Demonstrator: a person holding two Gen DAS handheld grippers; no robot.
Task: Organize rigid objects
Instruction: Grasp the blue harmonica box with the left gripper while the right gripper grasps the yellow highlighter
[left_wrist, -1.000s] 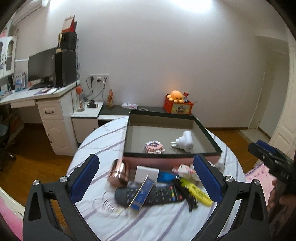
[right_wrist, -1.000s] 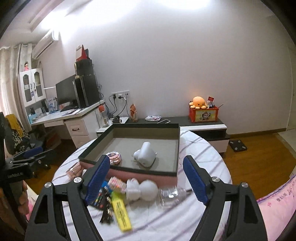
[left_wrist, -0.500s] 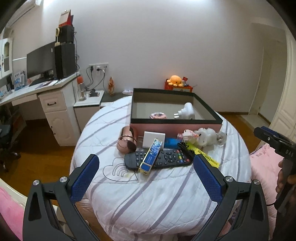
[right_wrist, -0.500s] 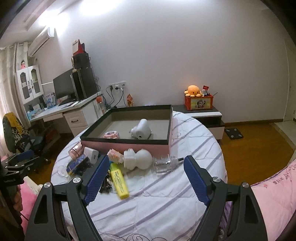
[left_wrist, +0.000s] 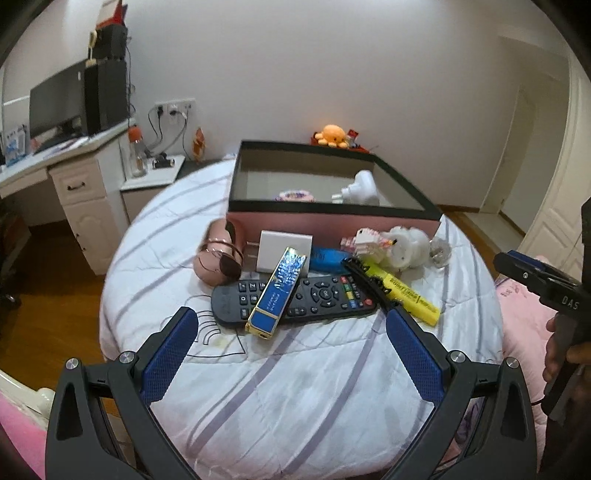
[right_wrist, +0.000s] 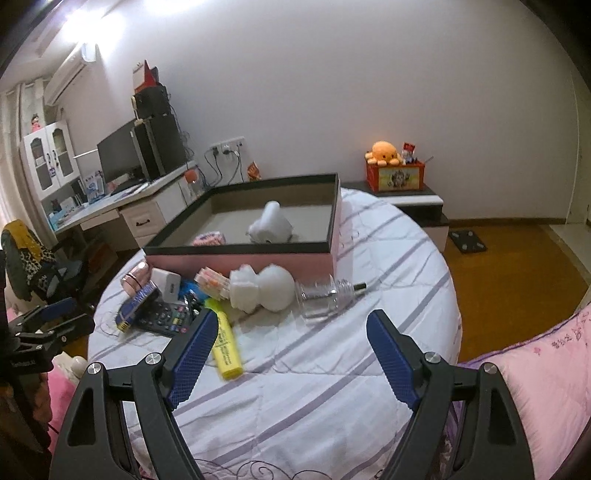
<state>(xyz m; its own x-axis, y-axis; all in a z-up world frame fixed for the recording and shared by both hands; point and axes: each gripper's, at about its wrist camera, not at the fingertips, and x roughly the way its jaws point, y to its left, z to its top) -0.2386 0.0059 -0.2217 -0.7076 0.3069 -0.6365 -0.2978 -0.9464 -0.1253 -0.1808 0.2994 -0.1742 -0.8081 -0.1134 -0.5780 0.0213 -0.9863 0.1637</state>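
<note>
From the left wrist, the left gripper (left_wrist: 288, 328) gapes empty above the black remote (left_wrist: 295, 299), which lies before the pink box (left_wrist: 332, 225). From the right wrist, the right gripper (right_wrist: 291, 332) stands wide, empty, near the yellow highlighter (right_wrist: 226, 343).

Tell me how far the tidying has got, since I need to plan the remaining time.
Done: a white plug adapter and a small pink round item lie in the box. In hand: nothing; the left gripper and right gripper are open and empty. Left: the remote, yellow highlighter, blue-gold case, white charger, white figurine and clear glass piece on the table.
</note>
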